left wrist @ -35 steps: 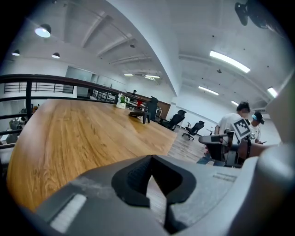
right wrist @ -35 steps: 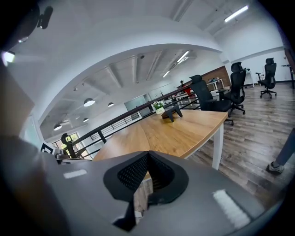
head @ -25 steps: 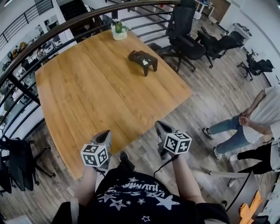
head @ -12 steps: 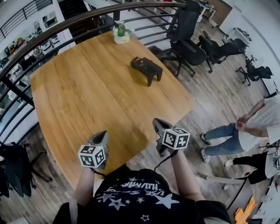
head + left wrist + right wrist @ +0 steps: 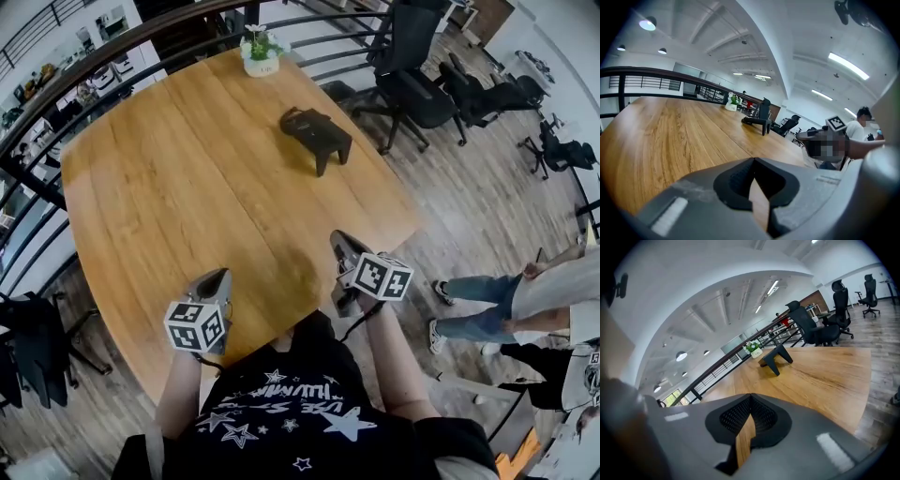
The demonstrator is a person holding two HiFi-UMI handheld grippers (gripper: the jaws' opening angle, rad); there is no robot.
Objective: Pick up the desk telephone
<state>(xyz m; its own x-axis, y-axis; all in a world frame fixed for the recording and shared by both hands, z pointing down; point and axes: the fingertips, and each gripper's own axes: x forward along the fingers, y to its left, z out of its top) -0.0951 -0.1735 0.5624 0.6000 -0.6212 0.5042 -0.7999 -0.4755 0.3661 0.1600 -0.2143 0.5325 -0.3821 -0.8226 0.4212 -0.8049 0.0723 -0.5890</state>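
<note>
The desk telephone [image 5: 314, 131] is black and stands on the far right part of the wooden table [image 5: 178, 197]. It also shows far ahead as the telephone [image 5: 757, 123] in the left gripper view and the telephone [image 5: 776, 357] in the right gripper view. My left gripper [image 5: 217, 277] hangs over the table's near edge, well short of the phone. My right gripper [image 5: 339, 240] is over the near right edge, also far from it. The left gripper [image 5: 753, 160] and the right gripper [image 5: 750, 397] both have their jaws together with nothing between them.
A small potted plant [image 5: 261, 52] stands at the table's far edge by a dark railing [image 5: 94, 58]. Black office chairs [image 5: 412, 70] stand beyond the far right corner, another chair [image 5: 28, 352] at the left. A person [image 5: 525, 295] stands on the floor to the right.
Both grippers have moved forward from in front of the table to over its near edge. The person at the right has shifted lower in the head view.
</note>
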